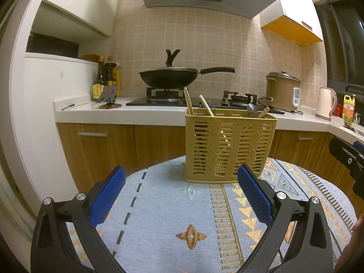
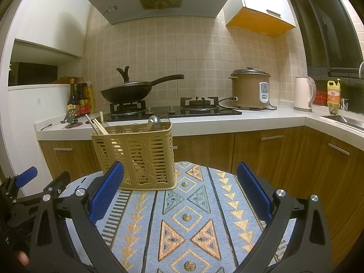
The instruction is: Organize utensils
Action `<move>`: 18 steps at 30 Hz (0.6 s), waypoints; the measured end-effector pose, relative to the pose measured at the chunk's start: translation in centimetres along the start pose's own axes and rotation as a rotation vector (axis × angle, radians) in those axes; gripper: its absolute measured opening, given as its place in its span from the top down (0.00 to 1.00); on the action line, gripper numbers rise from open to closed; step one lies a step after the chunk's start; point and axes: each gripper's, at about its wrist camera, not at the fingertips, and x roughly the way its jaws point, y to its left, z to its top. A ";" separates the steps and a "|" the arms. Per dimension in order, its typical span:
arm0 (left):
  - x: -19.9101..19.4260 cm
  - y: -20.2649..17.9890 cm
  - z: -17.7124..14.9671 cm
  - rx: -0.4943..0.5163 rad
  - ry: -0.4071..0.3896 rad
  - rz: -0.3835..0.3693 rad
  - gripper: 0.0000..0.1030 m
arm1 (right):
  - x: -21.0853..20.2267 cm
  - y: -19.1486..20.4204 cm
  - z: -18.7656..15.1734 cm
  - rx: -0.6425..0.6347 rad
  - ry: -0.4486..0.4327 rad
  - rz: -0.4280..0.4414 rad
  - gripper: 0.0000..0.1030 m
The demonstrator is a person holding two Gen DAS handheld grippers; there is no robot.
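Note:
A tan slatted utensil basket (image 1: 228, 145) (image 2: 136, 157) stands upright at the far edge of a round table with a patterned blue cloth (image 1: 173, 213) (image 2: 188, 218). Wooden chopsticks (image 1: 188, 101) (image 2: 96, 124) poke out of its left side, and clear plastic spoons (image 1: 252, 109) (image 2: 154, 121) out of its right. My left gripper (image 1: 182, 175) is open, with nothing between its blue pads, just short of the basket. My right gripper (image 2: 180, 170) is open too, the basket lying ahead to its left. Each gripper shows at the edge of the other's view.
Behind the table runs a white counter (image 2: 159, 125) with wooden cabinets below. On it are a gas hob with a black wok (image 1: 170, 76) (image 2: 129, 93), sauce bottles (image 1: 105, 79), a rice cooker (image 2: 250, 88), a kettle (image 2: 303, 93) and a sink (image 2: 345, 120) at right.

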 end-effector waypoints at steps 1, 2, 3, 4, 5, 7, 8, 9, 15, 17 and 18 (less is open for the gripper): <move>0.0 0.0 0.0 0.000 0.000 0.000 0.08 | 0.0 0.0 0.0 -0.001 0.000 0.001 0.08; 0.0 0.0 0.0 0.000 0.001 -0.001 0.08 | 0.0 0.0 0.0 -0.002 0.000 0.001 0.08; 0.0 0.0 0.0 0.001 0.002 0.000 0.08 | 0.0 0.0 0.0 -0.002 0.000 0.001 0.08; 0.0 -0.1 0.0 0.001 0.003 -0.001 0.08 | 0.0 0.0 0.0 -0.002 0.000 0.001 0.08; 0.0 -0.1 0.0 0.002 0.003 -0.001 0.08 | 0.0 0.0 0.0 -0.002 0.001 0.000 0.08; 0.0 -0.1 0.0 0.002 0.003 -0.002 0.08 | 0.0 0.0 0.0 -0.001 0.001 0.001 0.08; 0.0 -0.1 0.0 0.000 0.003 -0.004 0.08 | 0.0 0.0 0.0 -0.001 0.001 0.001 0.08; 0.0 0.0 0.0 -0.001 0.003 -0.006 0.08 | 0.0 0.0 0.0 -0.001 0.001 0.001 0.08; 0.0 -0.1 0.0 0.002 0.005 -0.005 0.08 | 0.0 0.1 -0.1 -0.003 0.003 0.001 0.08; 0.1 -0.1 0.0 0.003 0.006 -0.005 0.08 | 0.1 0.0 0.0 -0.001 0.003 0.002 0.08; 0.1 -0.1 0.0 0.002 0.006 -0.005 0.08 | 0.0 0.0 0.0 0.000 0.003 0.003 0.08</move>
